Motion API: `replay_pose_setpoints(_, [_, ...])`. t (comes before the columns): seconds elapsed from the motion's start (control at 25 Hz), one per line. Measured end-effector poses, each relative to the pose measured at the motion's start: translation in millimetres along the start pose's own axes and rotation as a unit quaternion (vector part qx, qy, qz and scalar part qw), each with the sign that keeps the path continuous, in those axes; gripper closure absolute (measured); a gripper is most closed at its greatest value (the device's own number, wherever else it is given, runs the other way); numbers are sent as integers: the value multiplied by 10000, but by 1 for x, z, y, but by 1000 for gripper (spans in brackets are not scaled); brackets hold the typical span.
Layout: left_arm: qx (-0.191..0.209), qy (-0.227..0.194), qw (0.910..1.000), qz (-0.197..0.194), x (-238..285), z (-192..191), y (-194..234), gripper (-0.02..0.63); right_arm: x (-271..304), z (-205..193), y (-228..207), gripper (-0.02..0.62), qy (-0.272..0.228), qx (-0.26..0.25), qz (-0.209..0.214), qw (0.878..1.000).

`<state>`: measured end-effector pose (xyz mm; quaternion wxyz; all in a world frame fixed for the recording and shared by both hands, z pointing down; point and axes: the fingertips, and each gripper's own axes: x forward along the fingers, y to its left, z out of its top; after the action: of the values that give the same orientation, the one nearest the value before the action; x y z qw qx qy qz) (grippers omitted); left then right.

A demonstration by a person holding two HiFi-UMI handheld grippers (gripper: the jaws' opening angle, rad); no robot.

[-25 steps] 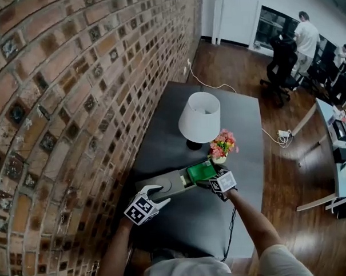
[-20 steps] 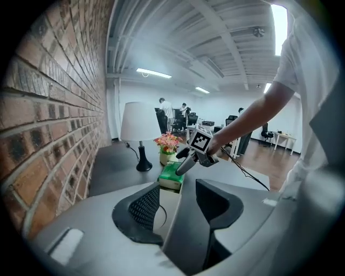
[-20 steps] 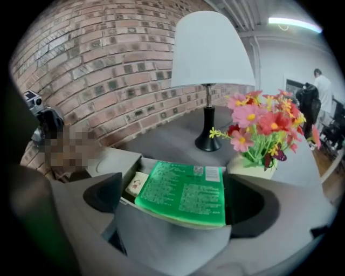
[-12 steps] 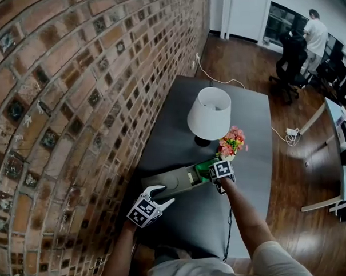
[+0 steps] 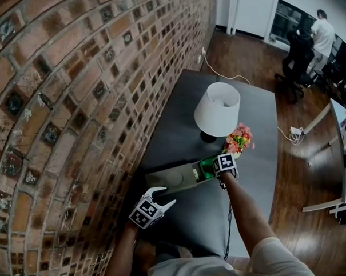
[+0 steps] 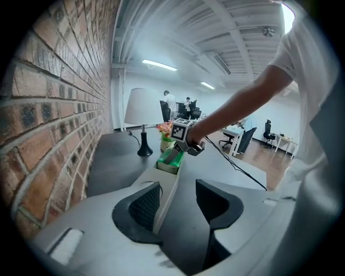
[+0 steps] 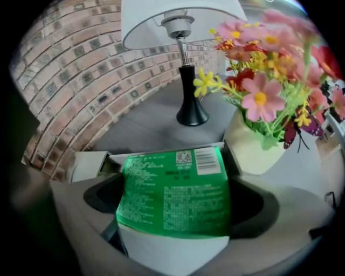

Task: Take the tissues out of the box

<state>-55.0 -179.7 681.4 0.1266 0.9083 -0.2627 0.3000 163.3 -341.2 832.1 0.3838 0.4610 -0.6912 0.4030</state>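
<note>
A long grey-green tissue box (image 5: 170, 180) lies on the dark table (image 5: 194, 231) beside the brick wall. A green tissue pack (image 5: 207, 165) sticks out of its open far end. My right gripper (image 5: 219, 171) is shut on that pack; in the right gripper view the pack (image 7: 175, 188) fills the space between the jaws of the right gripper (image 7: 175, 204), with the box's open flaps (image 7: 89, 160) behind. My left gripper (image 5: 162, 197) is at the box's near end, open. In the left gripper view, the left gripper (image 6: 180, 202) has one finger over the box (image 6: 166, 180) and the other beside it.
A white-shaded lamp (image 5: 217, 110) and a small vase of pink flowers (image 5: 238, 139) stand just beyond the pack, the vase (image 7: 250, 145) close to my right jaw. The brick wall (image 5: 63, 111) runs along the left. People sit at desks (image 5: 323, 33) far off. A cable (image 5: 229, 229) trails off the table.
The right gripper with the green pack has shifted slightly toward the flowers. The left gripper has stayed by the box's near end. The head view has swung a little.
</note>
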Motion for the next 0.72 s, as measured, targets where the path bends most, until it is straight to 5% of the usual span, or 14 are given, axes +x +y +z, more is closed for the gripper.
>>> replay_pose_setpoints(0.48, [71,-36,9999,-78,-3,-2,-5,387,-12,-5,-4,78,-267,303,157,9991])
replay_pose_setpoints(0.72, [-184,-356,9992,-6,-14,9,4,388,-28,-6,7,83,-850,462,538,9939])
